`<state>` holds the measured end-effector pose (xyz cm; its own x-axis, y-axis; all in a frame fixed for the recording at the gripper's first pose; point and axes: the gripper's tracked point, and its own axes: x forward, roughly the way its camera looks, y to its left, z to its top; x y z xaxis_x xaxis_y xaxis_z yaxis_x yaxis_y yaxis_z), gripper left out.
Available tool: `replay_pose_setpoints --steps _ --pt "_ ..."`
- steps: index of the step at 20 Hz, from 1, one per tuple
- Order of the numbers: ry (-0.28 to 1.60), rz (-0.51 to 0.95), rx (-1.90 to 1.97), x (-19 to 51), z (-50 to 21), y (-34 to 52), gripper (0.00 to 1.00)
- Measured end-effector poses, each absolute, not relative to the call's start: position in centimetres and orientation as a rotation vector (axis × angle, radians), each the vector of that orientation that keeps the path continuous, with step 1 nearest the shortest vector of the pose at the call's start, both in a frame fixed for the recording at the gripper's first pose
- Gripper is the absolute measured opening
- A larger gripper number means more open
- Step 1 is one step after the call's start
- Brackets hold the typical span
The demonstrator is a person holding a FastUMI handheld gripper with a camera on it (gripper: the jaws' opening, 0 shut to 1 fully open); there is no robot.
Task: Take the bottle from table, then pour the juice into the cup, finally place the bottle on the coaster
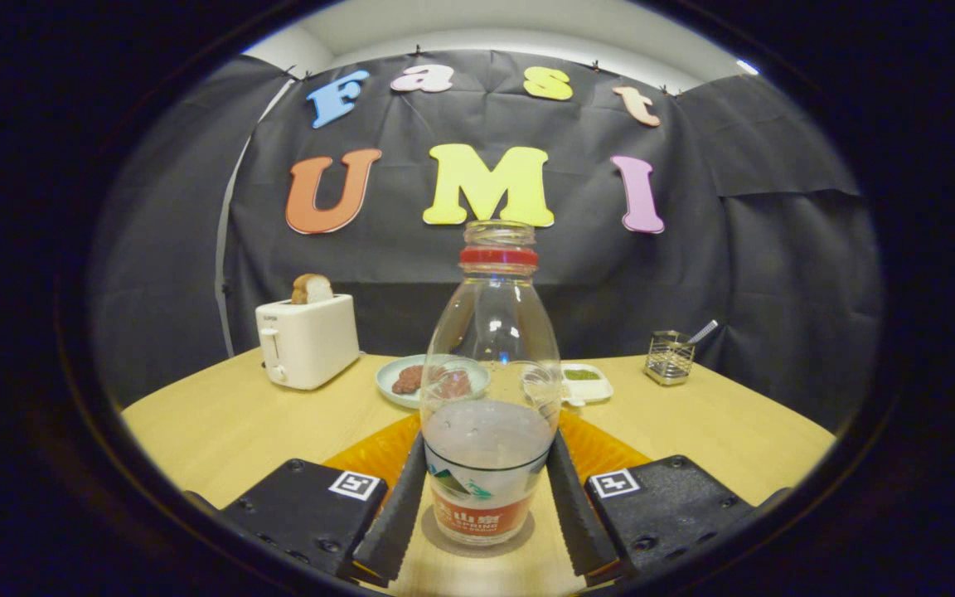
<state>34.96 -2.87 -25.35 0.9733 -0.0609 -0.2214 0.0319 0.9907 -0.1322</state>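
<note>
A clear plastic bottle [490,390] without a cap, with a red ring at its neck and an orange label, stands upright between my fingers. Pale juice fills roughly its lower third. My gripper [487,448] is shut on the bottle, one finger [399,510] pressing each side at the height of the label. A round greyish patch [519,531] shows under the bottle's base; I cannot tell whether it is a coaster or a shadow. An orange round mat [370,456] lies on the table just behind the bottle.
Beyond the bottle, on the wooden table [220,423], are a pale plate [390,381] with brown food, a small white dish [587,383] with something green, a white toaster [307,340] holding bread, and a wire holder [668,356] with a utensil.
</note>
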Motion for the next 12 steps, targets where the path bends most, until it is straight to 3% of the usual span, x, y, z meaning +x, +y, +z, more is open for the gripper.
replay_pose_setpoints --steps 10,12 --pt "0.212 -0.076 -0.156 35.1 -27.3 -3.1 0.84" --pt "0.225 -0.075 -0.186 34.9 -27.8 -3.1 0.98"
